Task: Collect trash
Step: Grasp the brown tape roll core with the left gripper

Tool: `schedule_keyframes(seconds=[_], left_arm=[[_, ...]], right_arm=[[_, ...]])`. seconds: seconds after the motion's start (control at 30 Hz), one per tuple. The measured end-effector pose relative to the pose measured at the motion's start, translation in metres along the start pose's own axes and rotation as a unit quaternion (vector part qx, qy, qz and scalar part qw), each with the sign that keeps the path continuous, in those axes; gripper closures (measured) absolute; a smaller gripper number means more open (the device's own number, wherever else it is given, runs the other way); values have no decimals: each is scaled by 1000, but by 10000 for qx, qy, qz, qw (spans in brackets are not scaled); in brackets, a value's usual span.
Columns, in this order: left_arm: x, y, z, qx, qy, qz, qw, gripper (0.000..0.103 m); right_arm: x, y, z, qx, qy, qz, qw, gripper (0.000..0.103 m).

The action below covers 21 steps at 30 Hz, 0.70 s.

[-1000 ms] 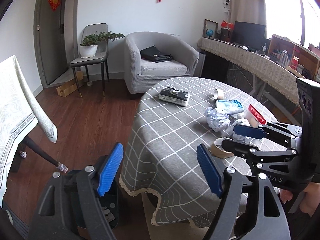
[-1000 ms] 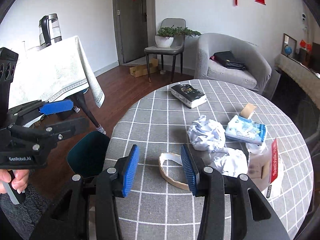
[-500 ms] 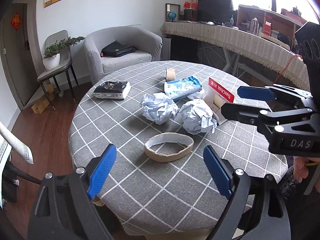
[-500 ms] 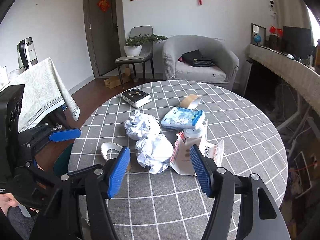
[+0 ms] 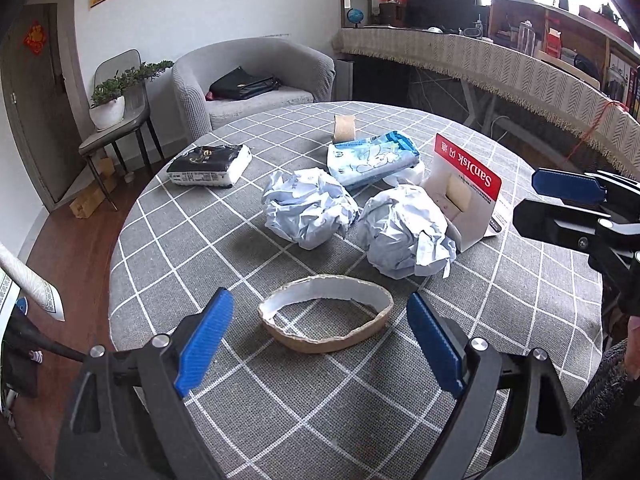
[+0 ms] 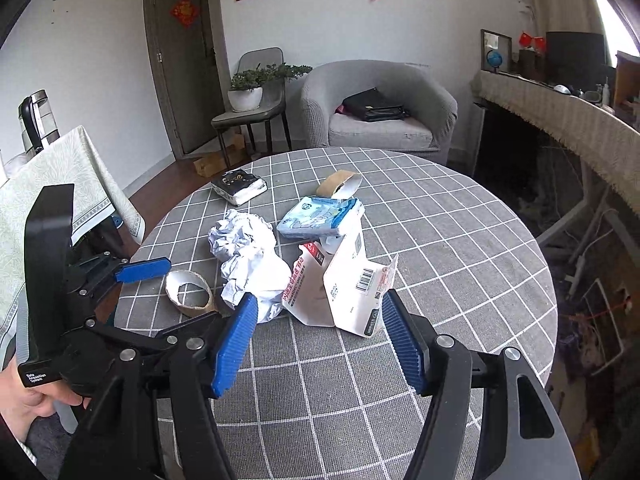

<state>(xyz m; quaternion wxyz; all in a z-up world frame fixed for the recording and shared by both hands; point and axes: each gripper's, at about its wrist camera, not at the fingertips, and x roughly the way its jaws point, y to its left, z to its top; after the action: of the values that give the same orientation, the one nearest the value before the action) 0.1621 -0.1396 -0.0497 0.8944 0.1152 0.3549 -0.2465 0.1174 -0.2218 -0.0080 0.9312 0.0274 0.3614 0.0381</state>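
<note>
Trash lies on a round table with a grey checked cloth (image 5: pixel 304 408). A flattened cardboard tape ring (image 5: pixel 325 324) lies just ahead of my open, empty left gripper (image 5: pixel 320 340). Behind it are two crumpled paper balls (image 5: pixel 308 208) (image 5: pixel 404 232), a red-and-white SanDisk card package (image 5: pixel 464 196), a blue tissue pack (image 5: pixel 372 160) and a small tape roll (image 5: pixel 344 128). My open, empty right gripper (image 6: pixel 316 340) hovers just in front of the card package (image 6: pixel 348 284), with a paper ball (image 6: pixel 256 268) and the ring (image 6: pixel 188 292) to its left.
A black-and-white packet (image 5: pixel 208 164) lies at the table's far left. A grey armchair (image 6: pixel 380 112) with a black bag, a chair with a potted plant (image 6: pixel 248 92), a side table with a pale cloth (image 6: pixel 52 184) and a long draped counter (image 5: pixel 500 68) surround the table.
Both grippers have swung from the table's left edge to face the trash pile. The left now hovers close over the cardboard ring, the right close to the card package. Both stay open.
</note>
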Motion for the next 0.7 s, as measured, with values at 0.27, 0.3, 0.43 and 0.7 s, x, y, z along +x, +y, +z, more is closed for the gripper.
schedule_keyframes(seconds=[0.27, 0.3, 0.43, 0.7], left_arm=[[5, 6, 3, -277, 88, 27, 9996, 37], [5, 6, 3, -288, 81, 50, 9995, 37], [3, 8, 2, -309, 69, 30, 9995, 38], [-4, 13, 1, -375, 0, -25, 9993, 39]], right_arm=[[10, -1, -1, -24, 114, -29, 9999, 55], [11, 0, 0, -39, 126, -52, 9999, 57], [14, -1, 0, -70, 138, -75, 9999, 62], [31, 10, 6, -293, 232, -206, 9991, 63]])
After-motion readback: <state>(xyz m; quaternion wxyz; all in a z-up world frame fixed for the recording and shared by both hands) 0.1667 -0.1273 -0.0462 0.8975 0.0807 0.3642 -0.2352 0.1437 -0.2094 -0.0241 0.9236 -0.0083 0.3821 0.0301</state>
